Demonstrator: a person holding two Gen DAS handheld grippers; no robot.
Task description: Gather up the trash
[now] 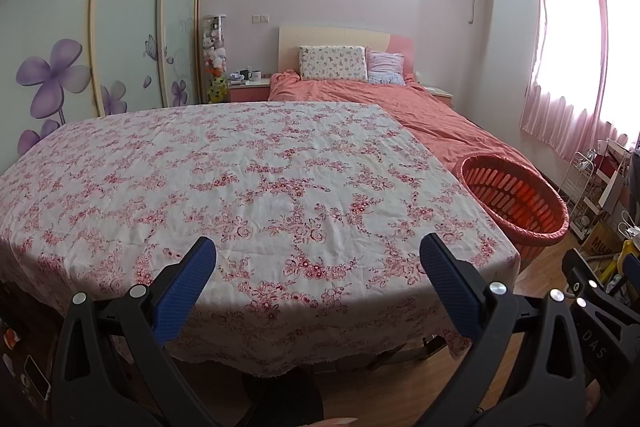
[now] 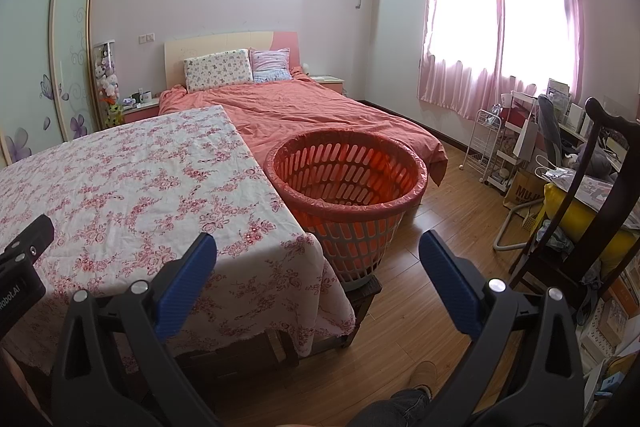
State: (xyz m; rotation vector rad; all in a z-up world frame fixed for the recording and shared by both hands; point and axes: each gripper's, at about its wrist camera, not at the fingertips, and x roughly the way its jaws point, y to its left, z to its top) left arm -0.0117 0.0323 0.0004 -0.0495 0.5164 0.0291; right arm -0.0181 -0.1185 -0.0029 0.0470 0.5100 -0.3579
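Two hand-held grippers hover at the near edge of the table (image 1: 248, 179), which is covered by a floral cloth. The left hand-held gripper (image 1: 318, 283) has its blue fingers spread wide, grasping nothing; the right hand-held gripper (image 2: 318, 283) is likewise released and empty. No trash shows on the cloth. A red-lined basket (image 2: 348, 183) stands just beside the table's right corner, with the bed (image 2: 320, 107) behind it.
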